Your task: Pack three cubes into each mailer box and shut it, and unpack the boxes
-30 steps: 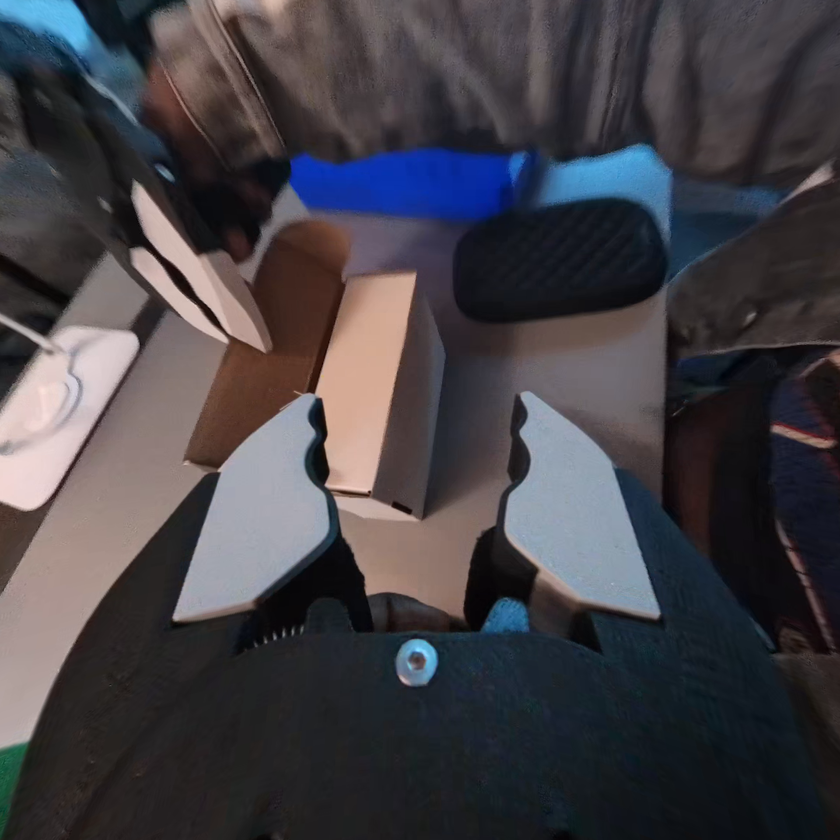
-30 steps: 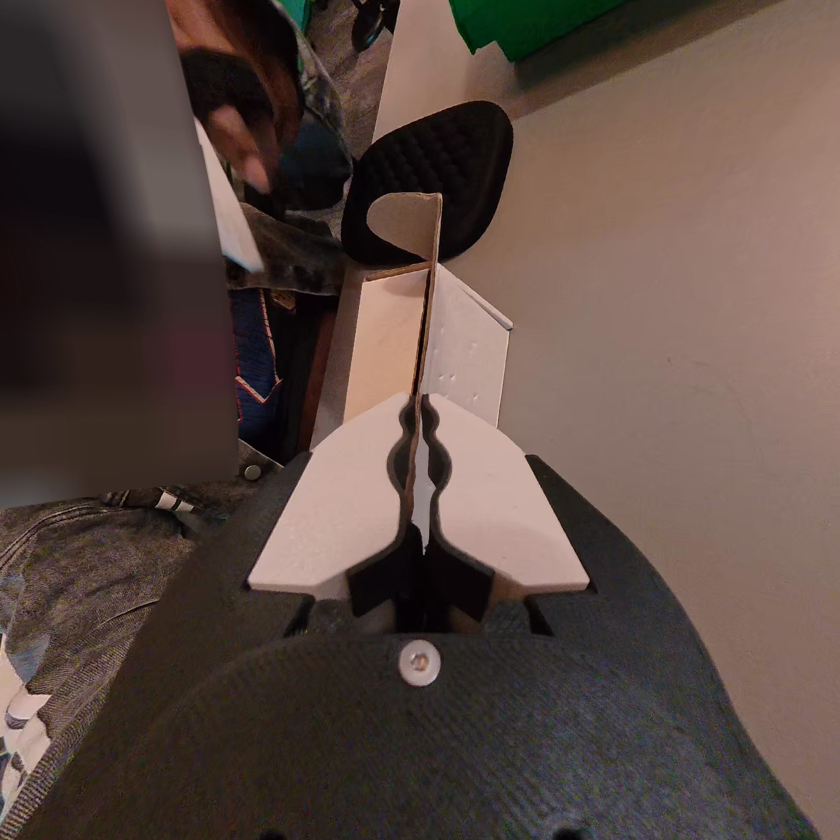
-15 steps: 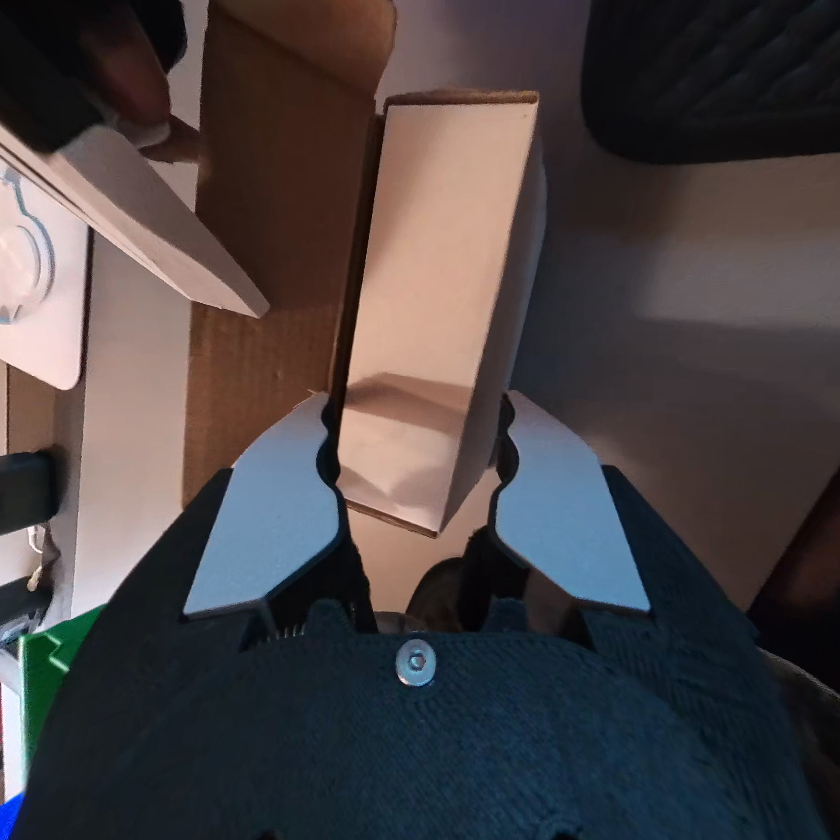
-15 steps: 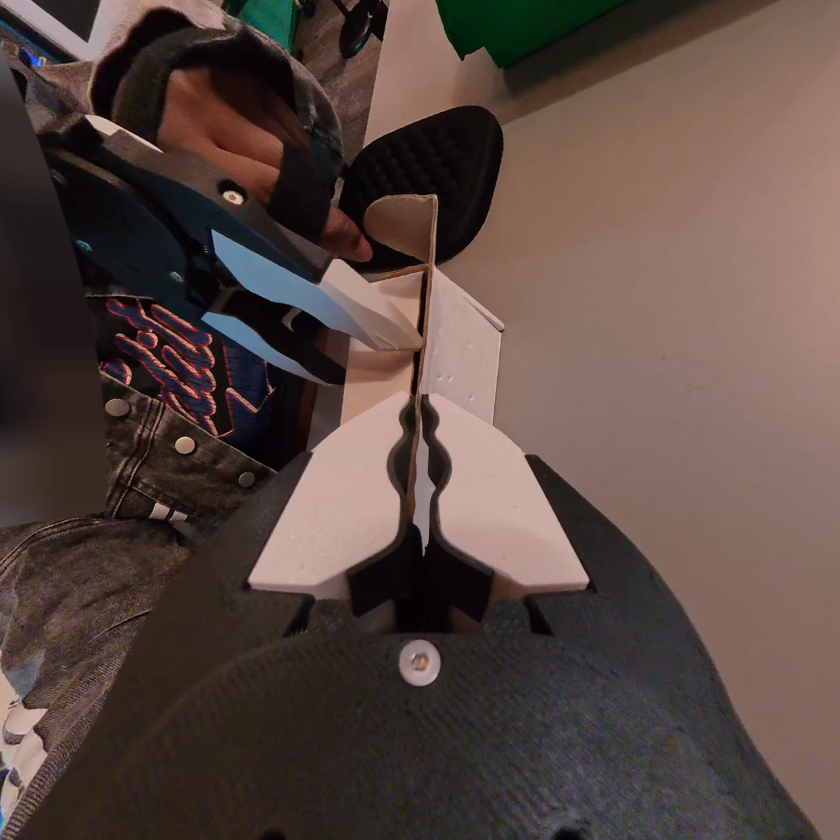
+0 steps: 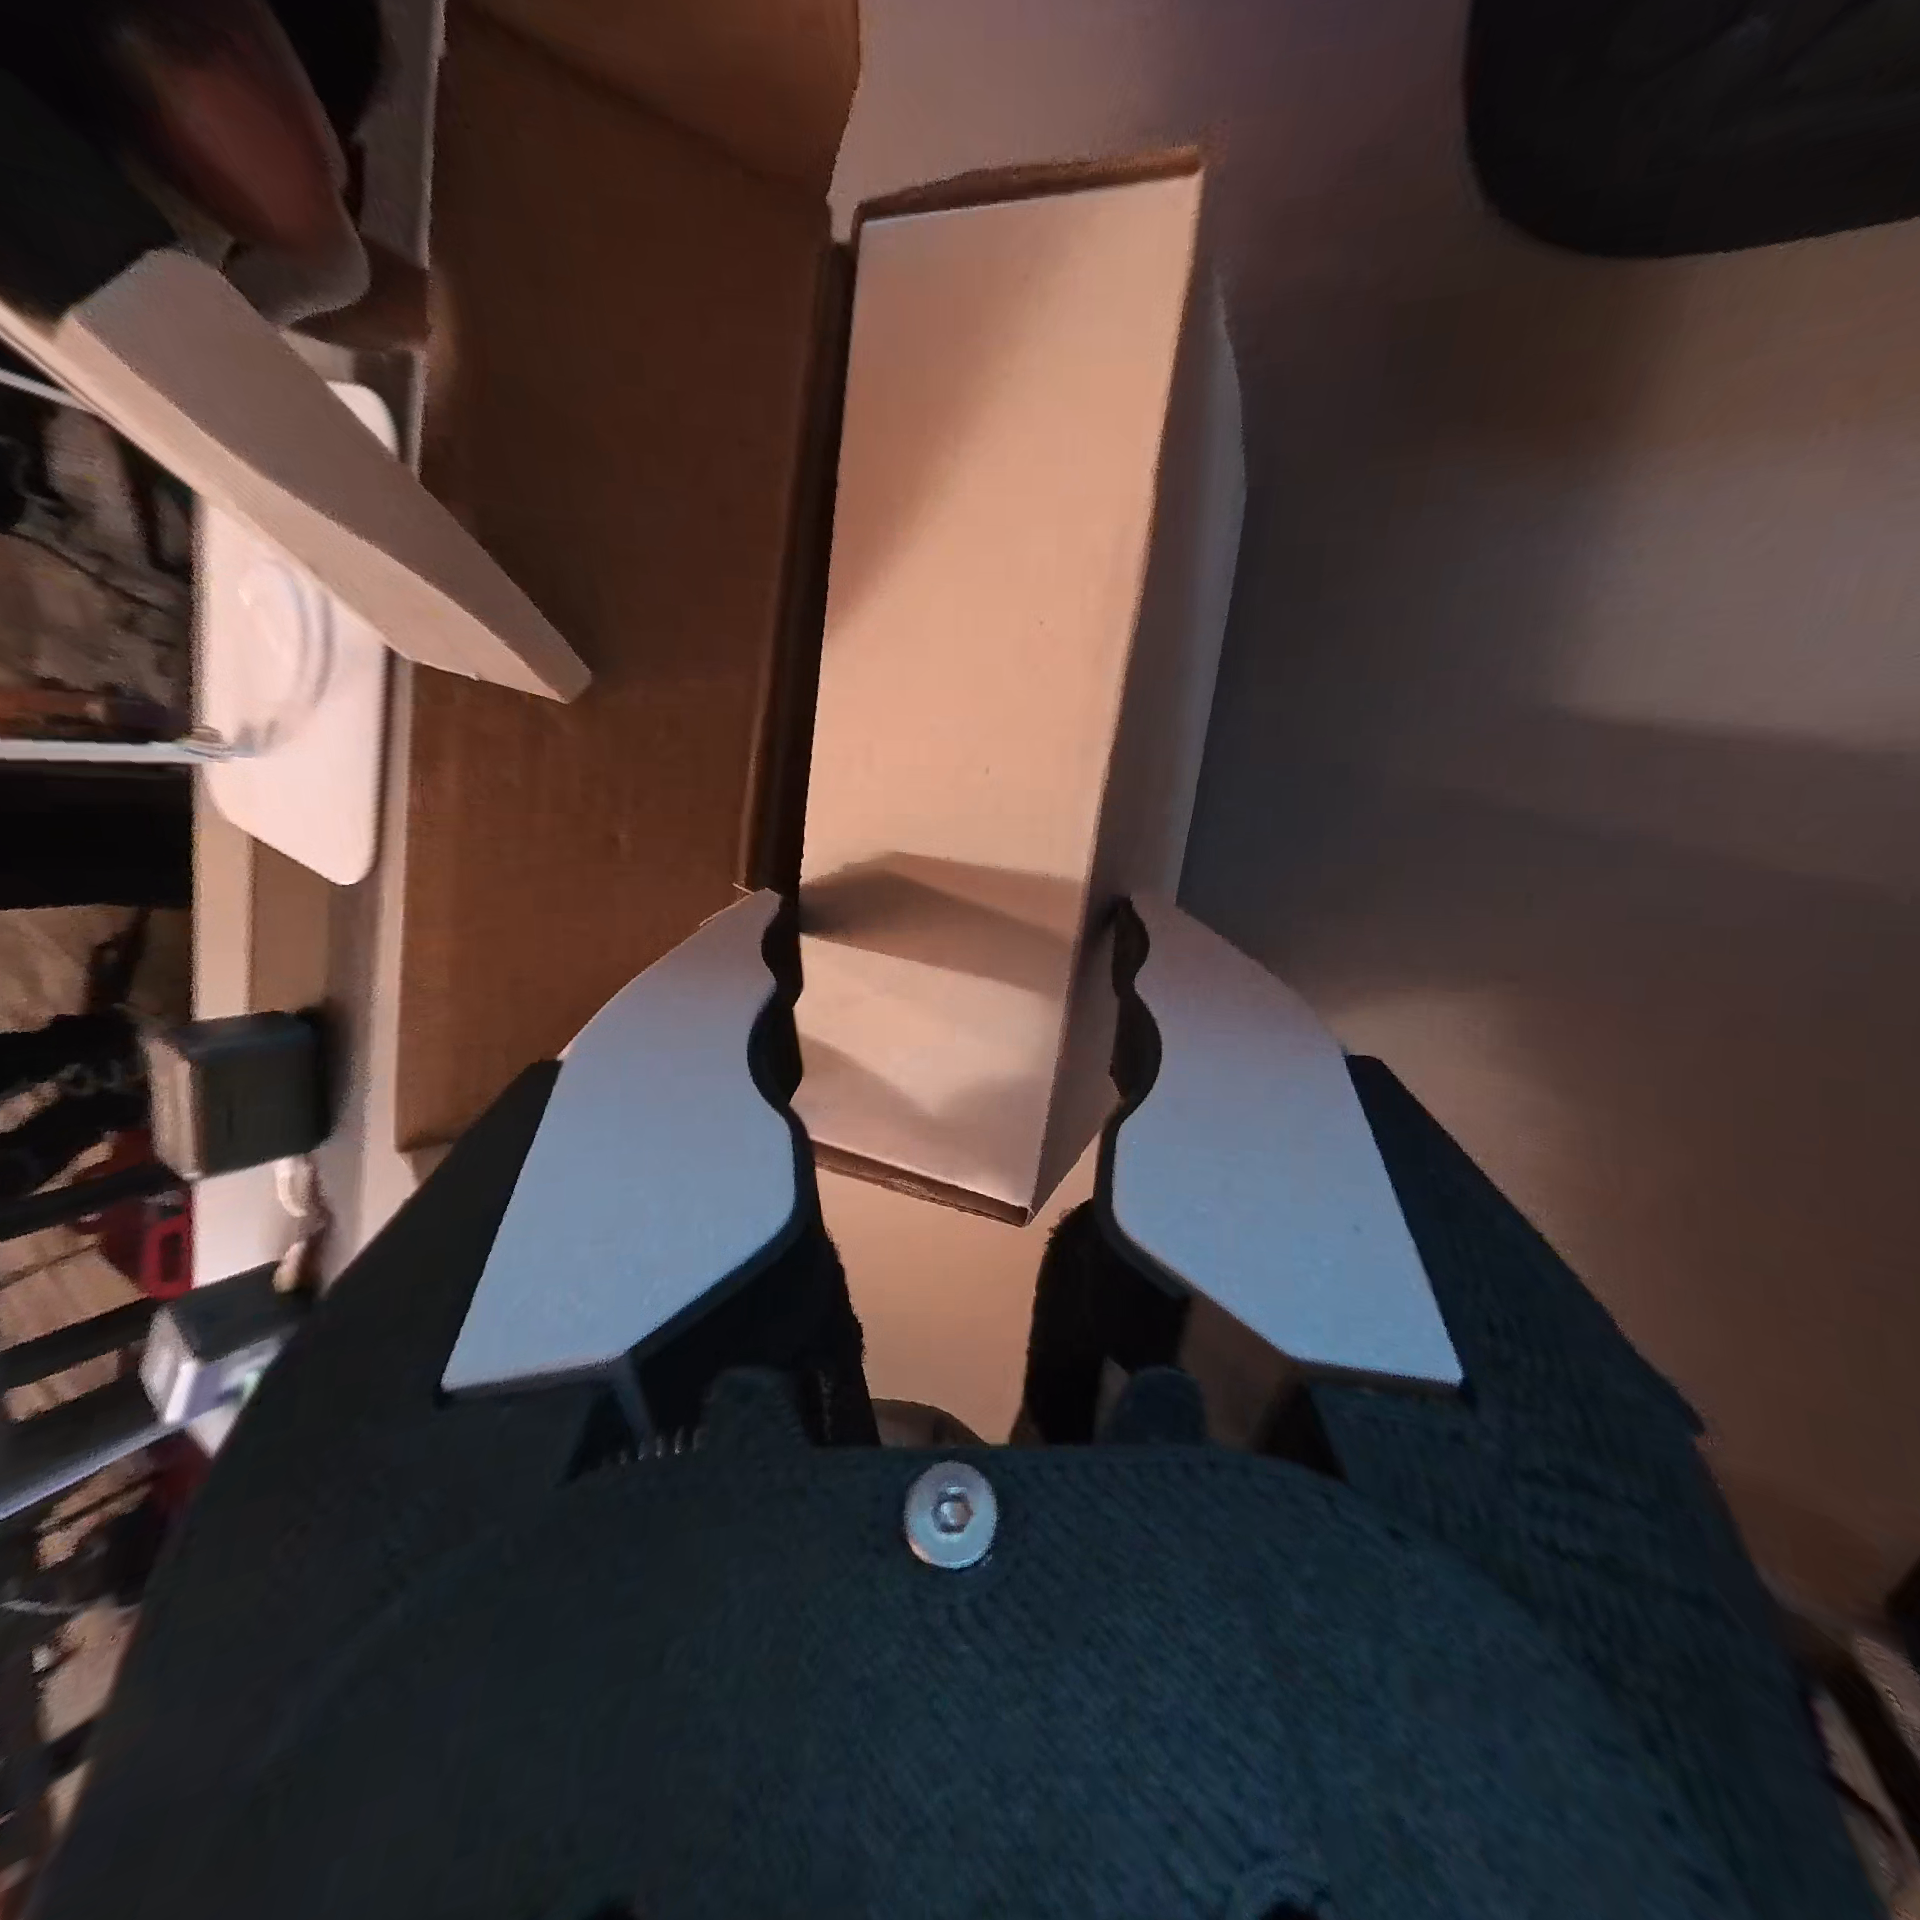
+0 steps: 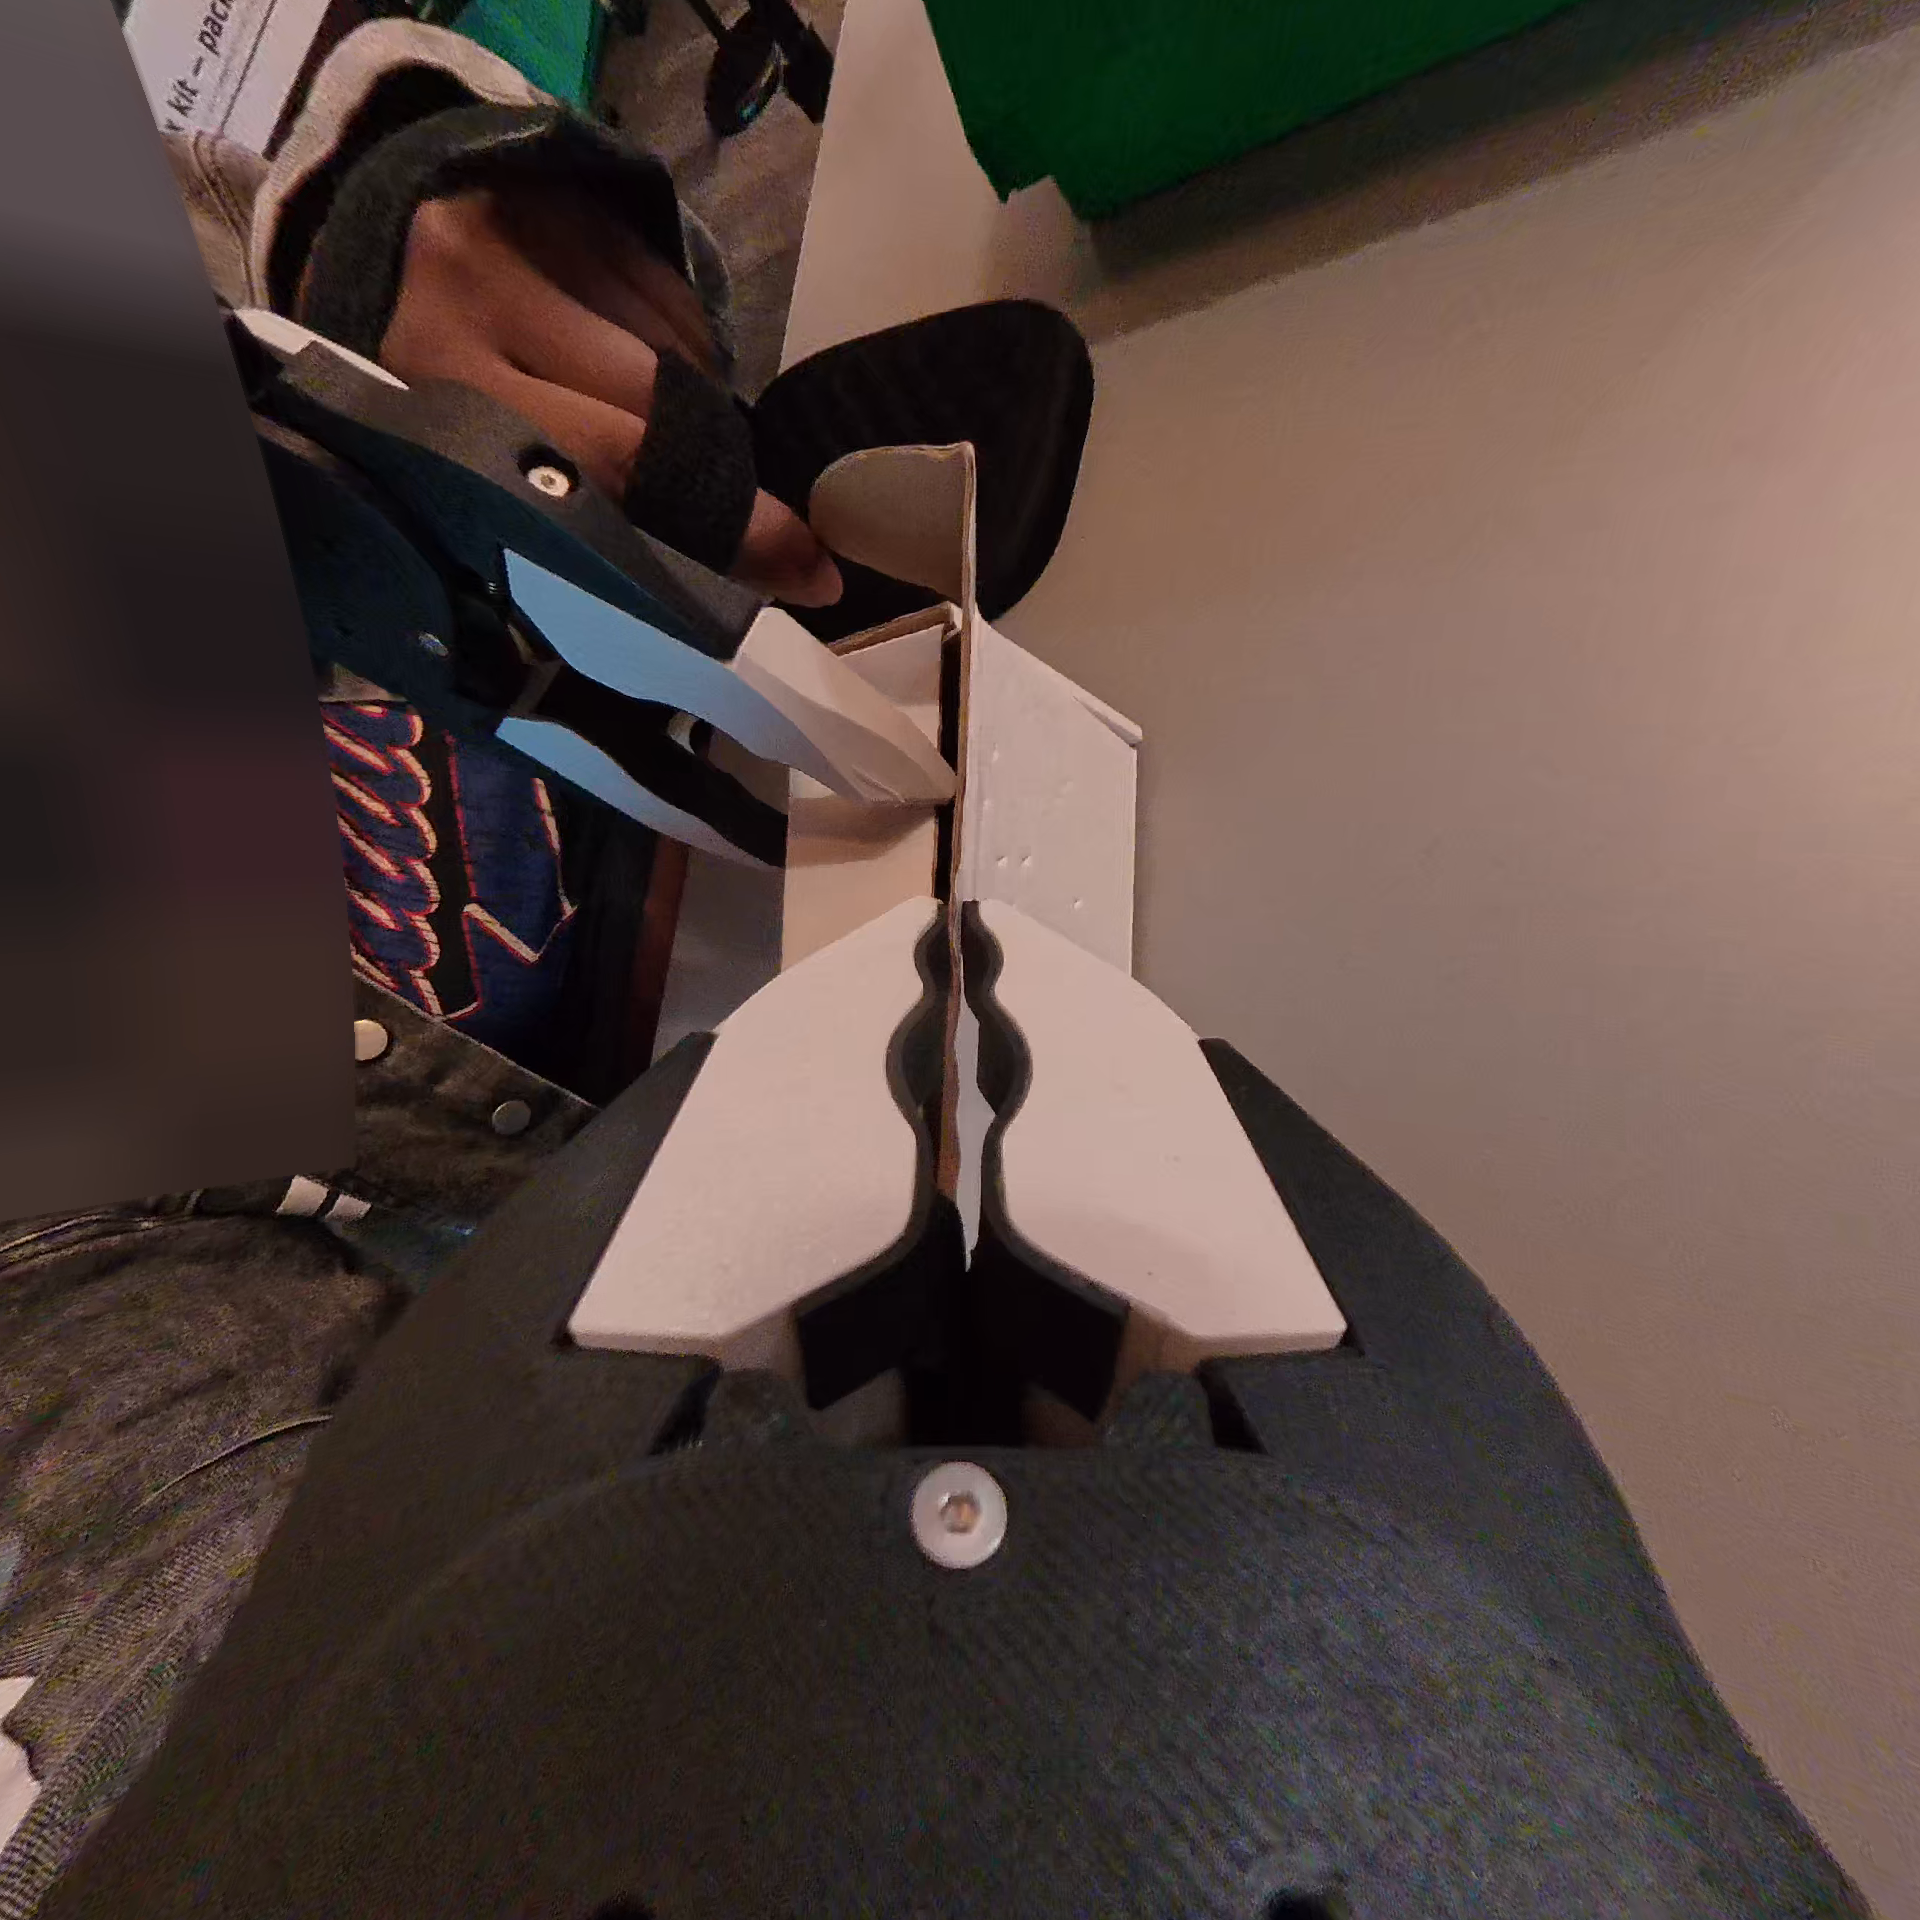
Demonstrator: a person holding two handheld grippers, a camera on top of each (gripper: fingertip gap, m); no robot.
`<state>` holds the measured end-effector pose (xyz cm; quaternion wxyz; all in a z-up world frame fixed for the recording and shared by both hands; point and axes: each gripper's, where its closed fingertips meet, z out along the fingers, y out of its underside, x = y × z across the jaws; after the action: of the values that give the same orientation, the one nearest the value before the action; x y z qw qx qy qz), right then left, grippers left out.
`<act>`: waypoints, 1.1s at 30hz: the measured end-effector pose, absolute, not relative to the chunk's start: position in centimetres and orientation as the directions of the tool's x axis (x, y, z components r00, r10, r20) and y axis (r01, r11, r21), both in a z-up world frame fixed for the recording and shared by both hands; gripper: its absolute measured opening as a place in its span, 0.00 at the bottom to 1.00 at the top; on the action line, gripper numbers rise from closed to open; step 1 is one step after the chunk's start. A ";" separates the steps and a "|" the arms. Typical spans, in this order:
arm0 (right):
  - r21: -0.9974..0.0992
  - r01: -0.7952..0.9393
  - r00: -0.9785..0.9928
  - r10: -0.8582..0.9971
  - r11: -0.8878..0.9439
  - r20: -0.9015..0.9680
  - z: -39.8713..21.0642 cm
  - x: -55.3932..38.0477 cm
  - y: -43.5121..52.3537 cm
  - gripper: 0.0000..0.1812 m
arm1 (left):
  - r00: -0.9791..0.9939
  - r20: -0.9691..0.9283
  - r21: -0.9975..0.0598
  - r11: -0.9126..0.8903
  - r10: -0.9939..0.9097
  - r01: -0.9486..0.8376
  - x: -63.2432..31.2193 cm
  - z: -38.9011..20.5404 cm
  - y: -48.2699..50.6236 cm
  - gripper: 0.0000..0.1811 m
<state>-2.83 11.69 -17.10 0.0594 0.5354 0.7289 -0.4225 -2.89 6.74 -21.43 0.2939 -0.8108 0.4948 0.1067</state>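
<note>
Box body (image 5: 997,644), a white cardboard mailer w/ brown inside, runs 6-to-12 o'clock on the pale worktop (image 5: 1558,935). Left gripper (image 5: 948,1023) fingers hug its near end; right gripper (image 6: 956,1049) fingers pinch the upright lid flap (image 6: 961,727).

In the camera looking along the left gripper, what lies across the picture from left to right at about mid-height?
Right gripper's pale finger → brown open lid → white mailer box → bare table.
</note>
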 end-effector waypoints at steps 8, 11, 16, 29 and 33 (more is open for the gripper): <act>-0.560 0.821 -0.396 0.813 0.107 -0.426 -15.4 -4.1 12.9 0.01 | 0.347 -0.670 -0.299 -0.190 -0.657 -0.935 -4.0 -21.3 6.0 0.31; -0.554 0.825 -0.380 0.833 0.108 -0.403 -15.1 -4.3 13.3 0.01 | 0.320 -0.724 -0.295 -0.145 -0.611 -0.944 -3.9 -21.7 5.3 0.30; -0.564 0.816 -0.359 0.875 0.126 -0.324 -14.5 -4.8 14.2 0.01 | 0.287 -0.794 -0.274 -0.105 -0.536 -0.956 -3.5 -22.2 3.8 0.30; -0.538 0.826 -0.258 0.961 0.167 -0.098 -14.0 -5.8 17.4 0.01 | 0.300 -0.755 -0.272 -0.139 -0.583 -0.952 -3.9 -27.1 2.3 0.21; -0.490 0.844 -0.227 0.973 0.217 0.039 -15.4 -5.9 19.4 0.01 | 0.324 -0.728 -0.285 -0.164 -0.604 -0.944 -4.3 -28.2 3.1 0.15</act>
<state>-5.95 19.36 -15.36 -0.1724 0.5973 0.7606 -0.1870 -4.30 3.07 -28.25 0.3664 -0.7266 0.5328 0.2322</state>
